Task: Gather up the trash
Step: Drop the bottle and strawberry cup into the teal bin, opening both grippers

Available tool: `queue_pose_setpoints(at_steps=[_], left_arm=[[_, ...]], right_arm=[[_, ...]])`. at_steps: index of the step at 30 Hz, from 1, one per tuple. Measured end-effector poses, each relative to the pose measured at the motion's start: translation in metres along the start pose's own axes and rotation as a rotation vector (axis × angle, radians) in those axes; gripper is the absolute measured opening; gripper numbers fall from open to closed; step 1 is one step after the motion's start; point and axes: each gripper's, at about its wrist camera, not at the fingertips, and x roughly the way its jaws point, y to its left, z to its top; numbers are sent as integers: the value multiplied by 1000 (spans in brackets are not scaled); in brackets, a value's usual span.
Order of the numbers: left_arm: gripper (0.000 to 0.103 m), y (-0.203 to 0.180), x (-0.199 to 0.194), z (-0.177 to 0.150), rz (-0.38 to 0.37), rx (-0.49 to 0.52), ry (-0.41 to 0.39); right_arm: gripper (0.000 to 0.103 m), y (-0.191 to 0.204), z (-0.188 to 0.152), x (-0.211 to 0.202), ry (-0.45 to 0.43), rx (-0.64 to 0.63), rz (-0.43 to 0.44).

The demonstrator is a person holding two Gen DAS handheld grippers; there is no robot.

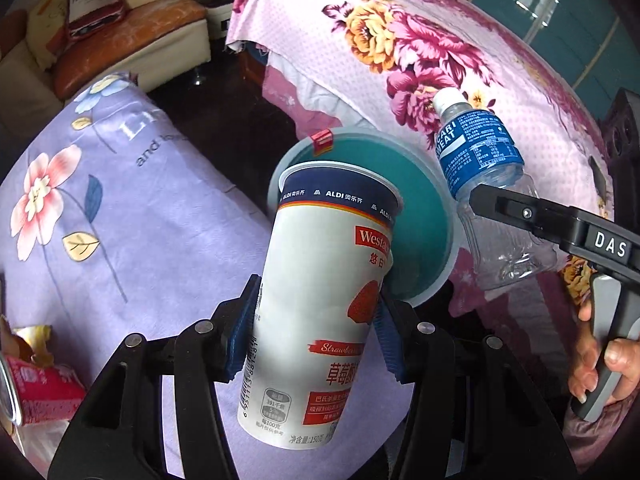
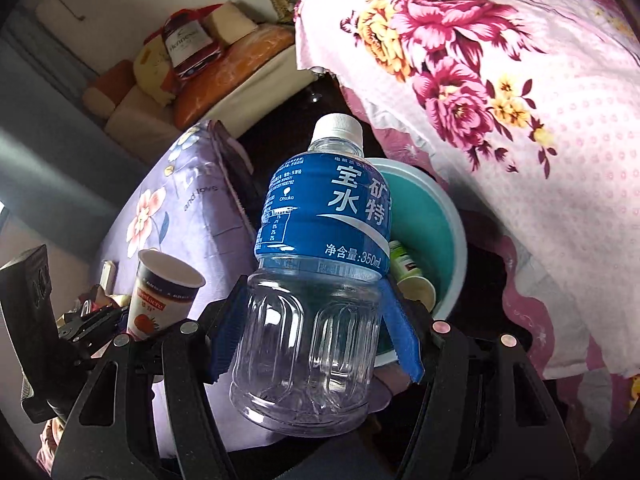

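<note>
Only right view shows trash inside bin [image 2: 448,216]; left claw [image 1: 316,320] grips cup [image 1: 320,300], right claw [image 2: 316,328] bottle [image 2: 320,280].

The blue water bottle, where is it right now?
The water bottle is clamped in the right gripper, in front of the teal bin, with the yogurt cup to its left.

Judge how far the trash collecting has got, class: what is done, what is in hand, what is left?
Done: some cups already lie in the bin. In hand: the left gripper holds a yogurt cup, the right gripper a bottle, both near the bin. Left: dropping both in, and a wrapper on the purple cloth.
</note>
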Motion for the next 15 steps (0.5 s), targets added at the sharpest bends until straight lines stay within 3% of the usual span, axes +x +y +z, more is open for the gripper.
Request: queue_pose_setpoints(at_steps=[9, 13, 15], left_arm=[[56, -15, 43, 21, 15, 17, 47], [78, -7, 44, 21, 43, -3, 34], [80, -3, 43, 21, 46, -12, 30]], right_arm=[[62, -22, 3, 14, 23, 33, -27], [62, -22, 3, 21, 37, 35, -30], [62, -19, 3, 24, 44, 33, -29]])
